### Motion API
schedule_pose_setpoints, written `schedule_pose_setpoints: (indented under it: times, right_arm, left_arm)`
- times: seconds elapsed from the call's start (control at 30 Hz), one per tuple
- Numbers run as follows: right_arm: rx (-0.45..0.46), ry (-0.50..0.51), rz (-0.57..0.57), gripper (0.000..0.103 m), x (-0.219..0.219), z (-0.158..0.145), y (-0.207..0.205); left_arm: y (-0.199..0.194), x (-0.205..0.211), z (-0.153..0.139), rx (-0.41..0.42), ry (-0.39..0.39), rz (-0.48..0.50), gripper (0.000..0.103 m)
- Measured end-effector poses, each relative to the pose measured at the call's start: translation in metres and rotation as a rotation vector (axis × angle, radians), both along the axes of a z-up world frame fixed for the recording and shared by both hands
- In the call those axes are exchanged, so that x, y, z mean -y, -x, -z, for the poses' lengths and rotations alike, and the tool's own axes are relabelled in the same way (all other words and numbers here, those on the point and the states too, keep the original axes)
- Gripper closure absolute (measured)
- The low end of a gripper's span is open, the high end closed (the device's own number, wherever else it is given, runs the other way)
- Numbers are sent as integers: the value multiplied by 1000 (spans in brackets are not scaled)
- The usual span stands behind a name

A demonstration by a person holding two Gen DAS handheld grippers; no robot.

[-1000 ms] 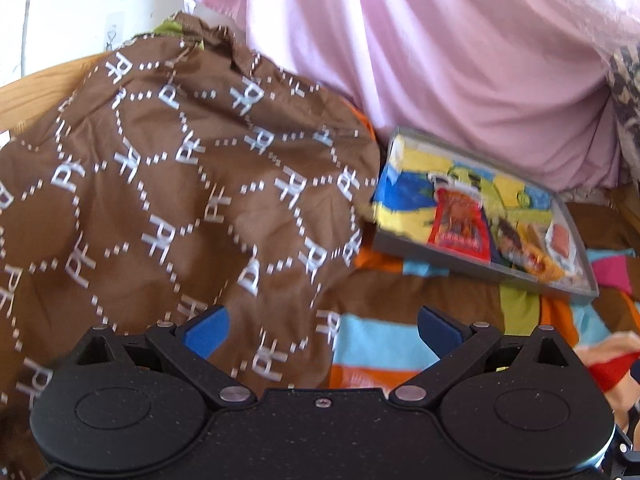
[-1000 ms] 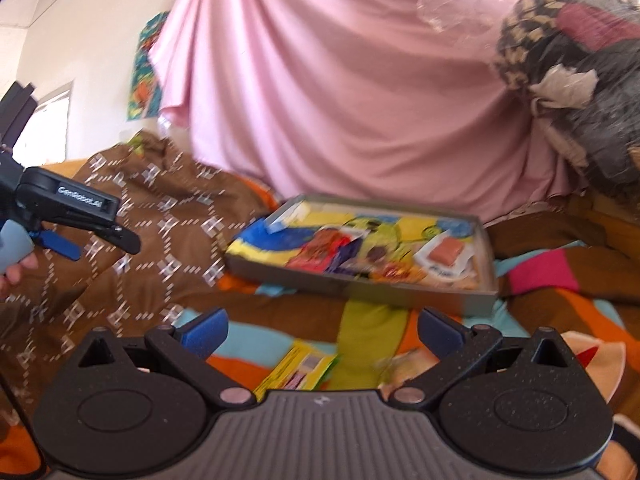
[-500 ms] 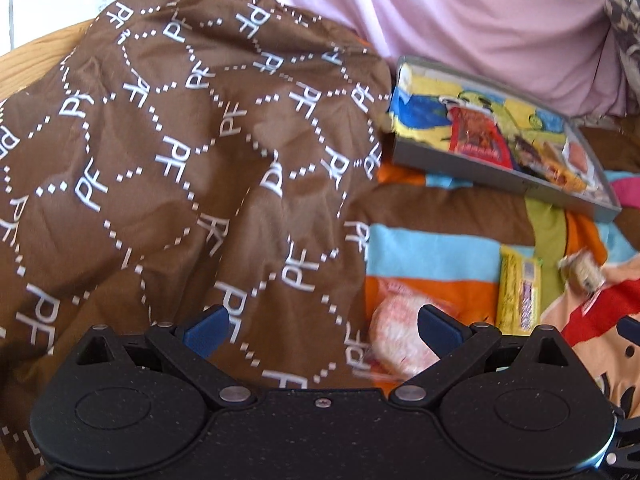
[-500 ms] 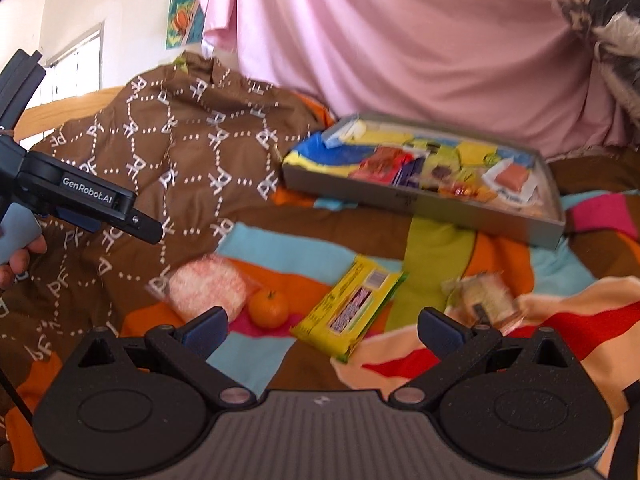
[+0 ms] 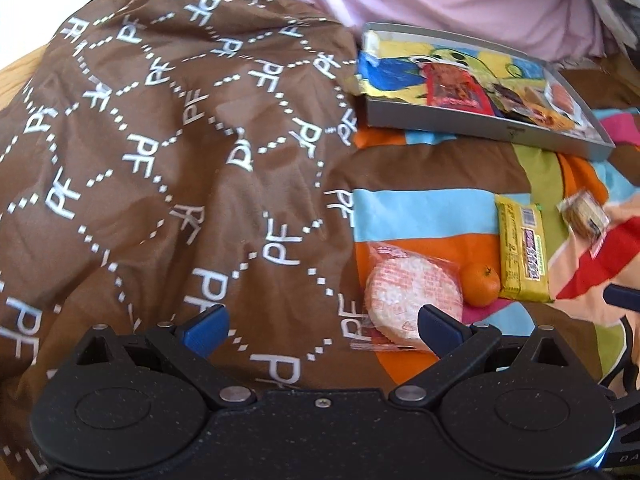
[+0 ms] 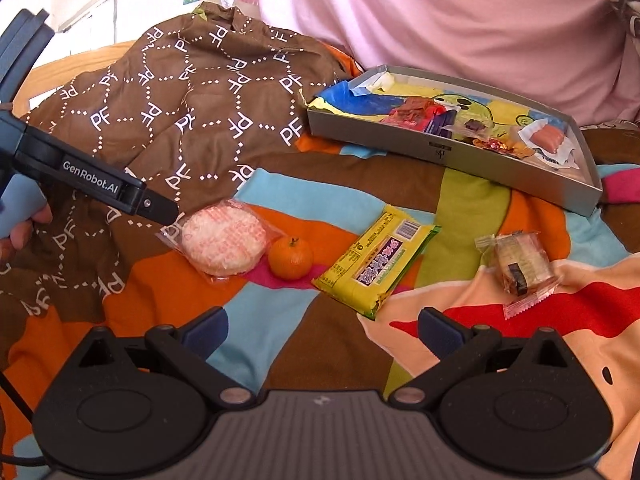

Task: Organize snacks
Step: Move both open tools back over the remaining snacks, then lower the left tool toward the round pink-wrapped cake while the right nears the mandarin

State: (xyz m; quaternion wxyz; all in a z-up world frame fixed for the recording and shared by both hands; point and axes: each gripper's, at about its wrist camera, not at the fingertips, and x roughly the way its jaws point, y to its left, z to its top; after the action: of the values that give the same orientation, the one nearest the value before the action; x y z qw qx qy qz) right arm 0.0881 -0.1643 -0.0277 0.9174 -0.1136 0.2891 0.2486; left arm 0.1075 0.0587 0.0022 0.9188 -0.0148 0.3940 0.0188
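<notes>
On the striped bedspread lie a round pink-and-white rice cracker in clear wrap (image 6: 223,240) (image 5: 412,294), a small orange (image 6: 290,258) (image 5: 480,284), a yellow snack pack (image 6: 378,266) (image 5: 522,250) and a clear-wrapped pastry (image 6: 520,264) (image 5: 584,216). Behind them sits a grey tray (image 6: 436,150) (image 5: 472,126) holding several wrapped snacks. My left gripper (image 5: 320,324) is open, its right finger just over the cracker's near edge. My right gripper (image 6: 320,328) is open above bare bedspread, short of the yellow pack.
A brown patterned cloth (image 5: 168,152) (image 6: 192,92) is heaped on the left, up against the cracker. A pink sheet (image 6: 440,12) hangs behind the tray. A hand (image 6: 22,228) holds the left gripper's handle at the left edge of the right wrist view.
Both grippers tilted down and moved toward the bed. The loose snacks came into view, and the left gripper drew close to the cracker. Both stayed open.
</notes>
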Motion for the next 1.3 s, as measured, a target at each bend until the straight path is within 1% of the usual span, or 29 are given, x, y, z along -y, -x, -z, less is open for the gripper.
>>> schedule_pose_setpoints:
  times: [0.13, 0.3, 0.4, 0.57, 0.67, 0.83, 1.07, 1.13, 1.3]
  right_arm:
    - [-10, 9, -5, 0, -1, 2, -4]
    - [-26, 36, -21, 0, -5, 10, -11]
    - [-21, 48, -41, 0, -9, 13, -15]
    - [0, 55, -53, 0, -11, 12, -22]
    - [45, 76, -76, 0, -13, 11, -25]
    - [115, 113, -156, 0, -19, 11, -28]
    - [281, 246, -249, 0, -38, 18, -24]
    - [293, 258, -265, 0, -42, 21, -27]
    - [281, 273, -284, 0, -47, 29, -41]
  left_arm:
    - [-2, 10, 3, -14, -38, 70, 3]
    - [-4, 21, 10, -18, -117, 149, 3]
    - [-5, 26, 12, -14, -157, 186, 3]
    - [-8, 35, 11, 4, -197, 245, 3]
    - [-9, 39, 11, 6, -216, 282, 3]
    - [-15, 43, 12, -9, -260, 344, 3]
    - [-25, 47, 13, -27, -327, 436, 3]
    - [-28, 50, 14, -34, -339, 456, 3]
    - [-37, 56, 20, -83, -361, 500, 3]
